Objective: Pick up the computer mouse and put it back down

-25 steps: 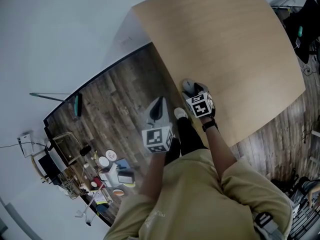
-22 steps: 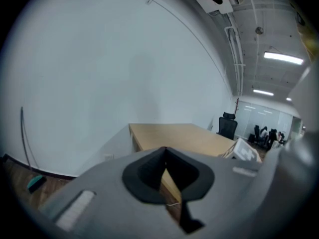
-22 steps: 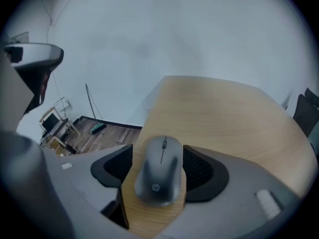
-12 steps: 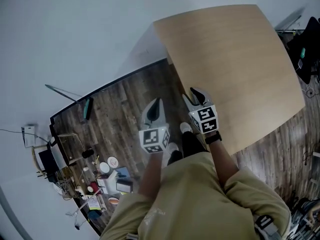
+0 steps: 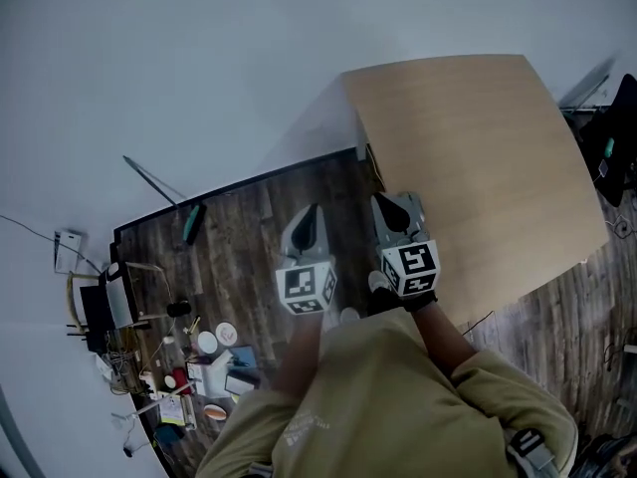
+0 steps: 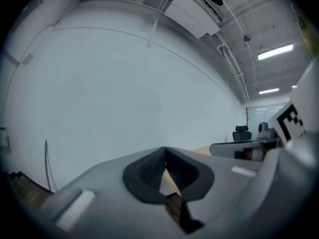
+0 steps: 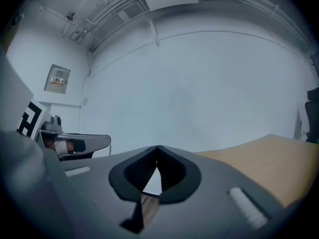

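Observation:
No computer mouse shows in any current view. My right gripper (image 5: 384, 207) is held up over the near left edge of the light wooden table (image 5: 478, 127). It points at the white wall, and its jaws have just closed with nothing between them; in the right gripper view its tips (image 7: 157, 147) meet. My left gripper (image 5: 311, 213) is held up beside it over the floor, also shut and holding nothing, with its tips (image 6: 164, 149) touching. Each gripper view catches the other gripper at its side: the right one (image 6: 244, 147) and the left one (image 7: 75, 143).
Dark wood flooring (image 5: 229, 247) lies left of the table. Small clutter (image 5: 199, 357) sits on the floor at the lower left by the wall. Dark gear (image 5: 619, 137) stands at the table's far right. The person's tan-shirted torso (image 5: 368, 406) fills the bottom.
Both grippers have risen from the table's edge toward the wall. The right gripper's jaws have closed. The mouse seen by the right gripper a second ago is out of sight.

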